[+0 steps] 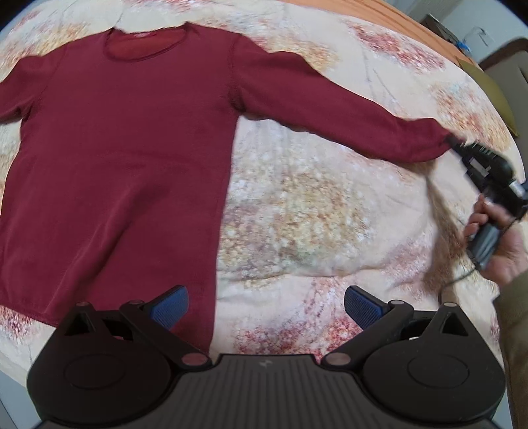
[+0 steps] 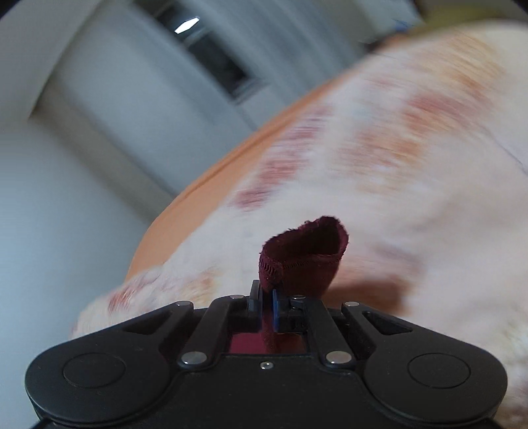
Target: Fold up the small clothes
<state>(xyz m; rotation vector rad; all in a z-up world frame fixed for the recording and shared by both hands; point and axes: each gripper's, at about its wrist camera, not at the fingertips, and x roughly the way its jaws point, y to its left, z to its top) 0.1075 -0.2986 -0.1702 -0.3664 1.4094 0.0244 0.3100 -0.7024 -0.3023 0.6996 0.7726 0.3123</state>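
Note:
A dark red long-sleeved top (image 1: pixel 125 145) lies flat on a floral bedspread (image 1: pixel 297 224), neck away from me. Its right sleeve (image 1: pixel 330 109) is stretched out to the right. My right gripper (image 1: pixel 457 143) is shut on that sleeve's cuff; in the right wrist view the cuff (image 2: pixel 303 257) sticks up from between the closed fingers of the gripper (image 2: pixel 268 307). My left gripper (image 1: pixel 265 305) is open and empty, hovering over the top's lower right hem corner, with its left pad (image 1: pixel 171 305) over red cloth and the right pad (image 1: pixel 363 305) over the bedspread.
The bed's orange sheet edge (image 1: pixel 412 29) runs along the far right side. An olive cushion (image 1: pixel 495 92) lies at the right. The right wrist view is motion-blurred, with grey-white wall panels (image 2: pixel 132 99) beyond the bed's orange edge (image 2: pixel 204 184).

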